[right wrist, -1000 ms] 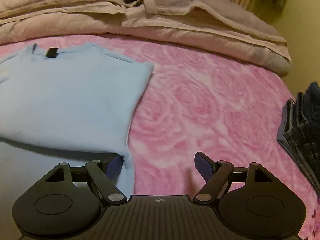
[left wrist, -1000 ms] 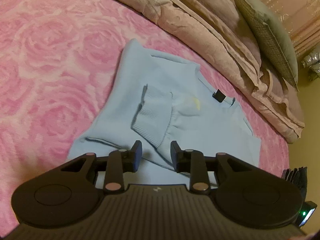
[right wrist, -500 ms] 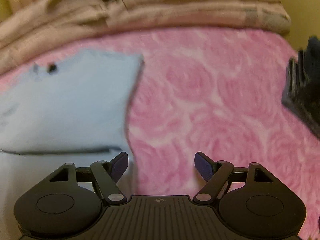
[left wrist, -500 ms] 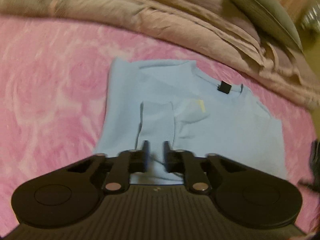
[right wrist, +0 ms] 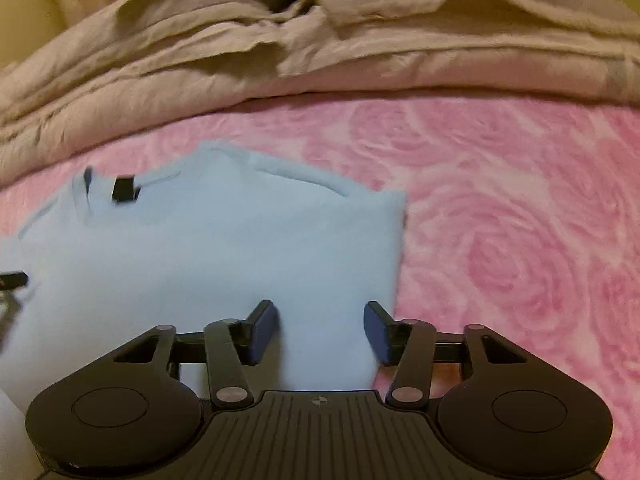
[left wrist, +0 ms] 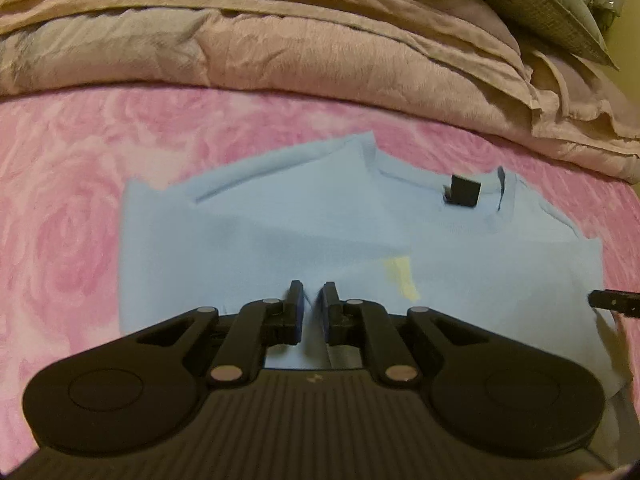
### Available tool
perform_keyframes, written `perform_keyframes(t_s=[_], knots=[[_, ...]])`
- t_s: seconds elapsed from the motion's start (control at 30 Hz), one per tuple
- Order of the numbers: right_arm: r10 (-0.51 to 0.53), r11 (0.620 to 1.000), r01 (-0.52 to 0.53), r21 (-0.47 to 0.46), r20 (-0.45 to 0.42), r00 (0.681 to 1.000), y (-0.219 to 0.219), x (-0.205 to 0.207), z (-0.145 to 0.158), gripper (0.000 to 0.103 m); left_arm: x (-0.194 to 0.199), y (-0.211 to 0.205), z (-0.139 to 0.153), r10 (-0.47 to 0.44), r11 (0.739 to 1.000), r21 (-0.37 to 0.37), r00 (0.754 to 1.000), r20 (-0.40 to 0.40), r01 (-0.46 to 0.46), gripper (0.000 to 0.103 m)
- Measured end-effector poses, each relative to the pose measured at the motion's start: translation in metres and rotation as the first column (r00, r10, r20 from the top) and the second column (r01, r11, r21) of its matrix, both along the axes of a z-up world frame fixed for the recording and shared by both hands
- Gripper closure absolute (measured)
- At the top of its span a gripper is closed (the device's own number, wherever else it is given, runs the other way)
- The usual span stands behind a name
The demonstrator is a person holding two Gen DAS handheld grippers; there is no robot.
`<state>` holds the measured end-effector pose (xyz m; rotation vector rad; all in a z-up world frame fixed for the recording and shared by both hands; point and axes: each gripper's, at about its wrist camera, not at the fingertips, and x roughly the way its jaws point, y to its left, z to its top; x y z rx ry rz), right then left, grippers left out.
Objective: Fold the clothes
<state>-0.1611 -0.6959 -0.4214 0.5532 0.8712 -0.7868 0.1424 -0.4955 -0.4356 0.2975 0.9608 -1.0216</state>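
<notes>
While the pale blue sweater (left wrist: 304,240) lies flat on the pink rose-patterned bed cover (left wrist: 68,216), its collar and black neck label (left wrist: 463,191) turned toward the heap of tan bedding (left wrist: 280,40) along the far edge of the bed, both tongs work at its near hem. The left tongs (left wrist: 311,308) are drawn almost together, only a thin slit between the blue pads, and a narrow ridge of blue fabric rises into that slit, so they look clamped on the sweater near the middle of the hem. The right tongs (right wrist: 320,328) stand about half apart and are closing; the sweater's near right part lies between the pads, which do not yet press it. Each tool's body hides the hem itself, so the exact pinch point cannot be made out. A yellowish patch (left wrist: 400,276) on the cloth is too blurred to identify. At each picture's side edge a black tip of the other tongs is cut off, and a grey-green pillow (left wrist: 532,0) is cropped at the far corner.
</notes>
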Motion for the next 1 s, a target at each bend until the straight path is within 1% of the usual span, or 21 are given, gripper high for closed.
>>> perform_keyframes(t_s=[0.03,0.13,0.23,0.3,0.33,0.37,0.4,0.5,0.53,0.6,0.63,0.67,0.7,0.73,0.77,0.8,0.83,0.87,0.93,0.97,1.0], knots=[[-0.013,1.000,0.013,-0.016,-0.003,1.000,-0.002,0.000,0.007,0.053,0.003,0.000,0.003,-0.003,1.000,-0.006,1.000,-0.006,0.003,0.095],[-0.027,0.997,0.029,-0.068,0.039,0.999,-0.013,-0.002,0.027,0.053,0.012,0.007,0.009,0.007,1.000,-0.013,1.000,-0.029,-0.007,0.095],[-0.051,0.996,0.053,-0.070,0.025,0.998,-0.036,0.005,0.021,0.053,0.018,0.016,0.010,0.033,0.999,-0.020,0.997,-0.071,-0.034,0.095],[-0.062,0.997,0.063,-0.049,0.006,0.998,-0.048,0.012,0.011,0.053,0.021,0.020,0.008,0.045,0.999,-0.025,0.994,-0.098,-0.047,0.095],[-0.073,0.997,0.073,-0.030,-0.018,0.997,-0.053,0.015,0.003,0.054,0.021,0.020,0.008,0.046,0.998,-0.027,0.994,-0.104,-0.049,0.095],[-0.082,0.997,0.082,-0.012,-0.016,0.996,-0.056,0.013,-0.002,0.074,0.021,0.020,0.007,0.043,0.999,-0.029,0.994,-0.103,-0.046,0.095],[-0.090,0.996,0.090,0.001,0.013,0.996,-0.057,0.006,-0.003,0.097,0.021,0.019,0.007,0.039,0.999,-0.031,0.994,-0.102,-0.042,0.095],[-0.139,0.990,0.136,0.044,0.080,0.987,-0.061,-0.014,-0.007,0.097,0.019,0.017,0.007,0.019,0.999,-0.045,0.995,-0.097,-0.024,0.095],[-0.177,0.983,0.170,0.076,0.103,0.979,-0.064,-0.022,-0.010,0.097,0.017,0.015,0.007,0.014,0.999,-0.044,0.996,-0.089,-0.018,0.095],[-0.260,0.959,0.236,0.159,0.157,0.953,-0.071,-0.034,-0.015,0.097,0.013,0.013,0.011,0.006,0.999,-0.046,0.998,-0.060,-0.009,0.095],[-0.284,0.950,0.254,0.180,0.166,0.945,-0.073,-0.036,-0.015,0.097,0.010,0.013,0.014,0.002,0.999,-0.052,0.999,-0.046,-0.005,0.095],[-0.287,0.950,0.262,0.169,0.147,0.946,-0.072,-0.033,-0.012,0.094,0.008,0.014,0.018,-0.003,0.998,-0.063,0.999,-0.035,0.001,0.095],[-0.284,0.954,0.269,0.133,0.109,0.953,-0.069,-0.027,-0.005,0.086,0.004,0.015,0.022,-0.014,0.997,-0.073,1.000,-0.018,0.013,0.095],[-0.267,0.962,0.262,0.070,0.075,0.961,-0.062,-0.020,0.005,0.078,0.000,0.015,0.025,-0.032,0.997,-0.076,0.999,0.002,0.032,0.095],[-0.241,0.970,0.241,-0.003,0.054,0.969,-0.054,-0.013,0.014,0.067,-0.005,0.014,0.027,-0.058,0.996,-0.073,0.998,0.020,0.060,0.095],[-0.216,0.973,0.217,-0.076,0.031,0.976,-0.045,-0.007,0.024,0.067,-0.010,0.012,0.027,-0.093,0.993,-0.064,0.995,0.036,0.095,0.095],[-0.179,0.975,0.180,-0.128,0.018,0.984,-0.036,0.000,0.032,0.067,-0.015,0.010,0.025,-0.126,0.991,-0.048,0.991,0.046,0.129,0.095],[-0.118,0.983,0.120,-0.139,0.022,0.993,-0.027,0.007,0.035,0.067,-0.019,0.007,0.020,-0.153,0.988,-0.022,0.987,0.048,0.154,0.095],[0.018,0.993,-0.015,-0.116,0.025,1.000,-0.012,0.019,0.033,0.067,-0.023,0.000,0.006,-0.172,0.985,0.027,0.984,0.048,0.171,0.095],[0.054,0.993,-0.054,-0.105,-0.006,0.999,-0.008,0.022,0.025,0.067,-0.024,-0.002,-0.001,-0.169,0.985,0.039,0.984,0.062,0.167,0.095],[0.065,0.993,-0.070,-0.094,-0.051,0.997,-0.006,0.022,0.014,0.067,-0.024,-0.004,-0.003,-0.161,0.986,0.042,0.984,0.076,0.158,0.098]])
